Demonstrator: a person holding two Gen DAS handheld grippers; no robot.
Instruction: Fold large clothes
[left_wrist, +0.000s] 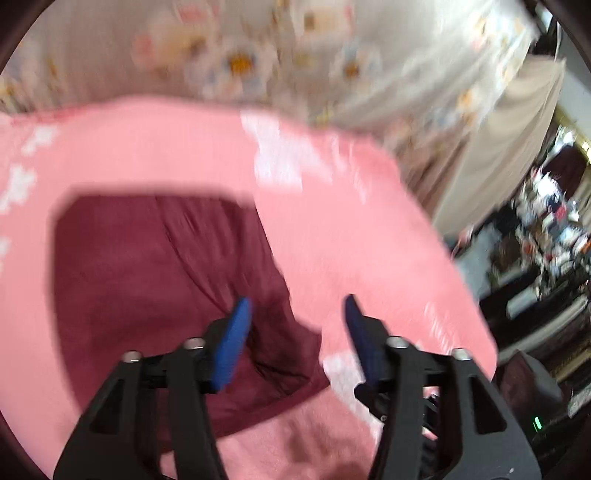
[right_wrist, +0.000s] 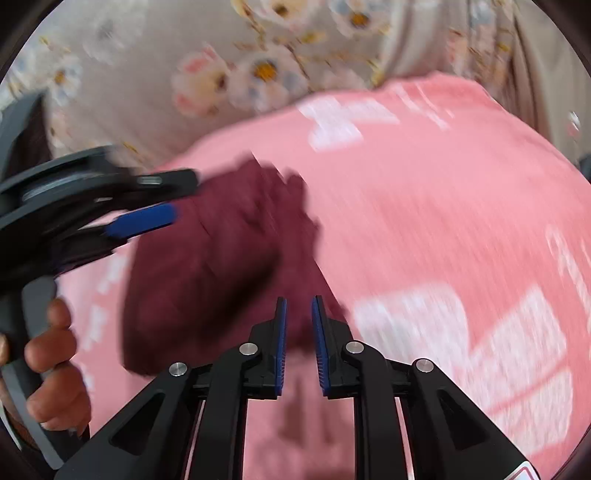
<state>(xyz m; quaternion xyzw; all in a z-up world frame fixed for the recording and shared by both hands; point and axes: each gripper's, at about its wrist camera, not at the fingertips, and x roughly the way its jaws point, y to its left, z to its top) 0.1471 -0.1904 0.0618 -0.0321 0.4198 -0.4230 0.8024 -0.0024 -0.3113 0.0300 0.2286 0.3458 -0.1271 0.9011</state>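
Observation:
A dark maroon garment (left_wrist: 155, 277) lies bunched and creased on a pink cloth with white patterns (left_wrist: 340, 229). Both views are blurred. My left gripper (left_wrist: 297, 314) hovers over the garment's right edge, open, with nothing between its blue pads. In the right wrist view the maroon garment (right_wrist: 207, 266) sits left of centre on the pink cloth (right_wrist: 443, 221). My right gripper (right_wrist: 299, 306) hangs just above the garment's near edge, its pads a narrow gap apart and pressing on nothing. The left gripper (right_wrist: 173, 199) enters from the left above the garment, held by a hand (right_wrist: 51, 350).
A floral bed sheet (left_wrist: 258, 55) (right_wrist: 147, 74) spreads beyond the pink cloth. A beige cloth (left_wrist: 498, 147) hangs at the bed's right side, with cluttered dark furniture (left_wrist: 554, 240) behind it.

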